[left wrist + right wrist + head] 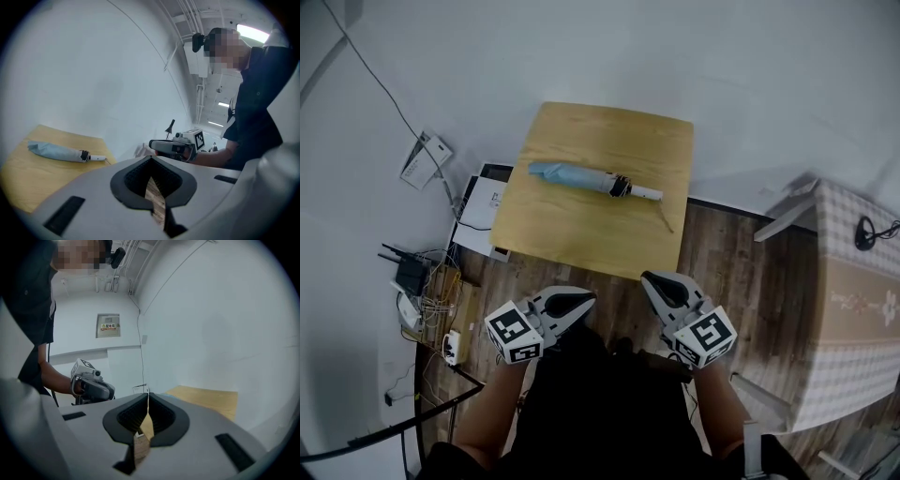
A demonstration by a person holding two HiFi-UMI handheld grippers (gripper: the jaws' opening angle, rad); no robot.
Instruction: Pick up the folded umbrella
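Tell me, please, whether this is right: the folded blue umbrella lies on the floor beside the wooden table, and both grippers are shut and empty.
Not quite: the head view shows the folded umbrella lying on the wooden table, not on the floor. The rest stands: the left gripper and the right gripper are shut and empty.

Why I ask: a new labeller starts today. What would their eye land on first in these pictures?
First, the pale blue folded umbrella lying across the wooden table at the centre of the head view. Nearer the person, the left tongs and right tongs, both shut and empty, hang short of the table's near edge.
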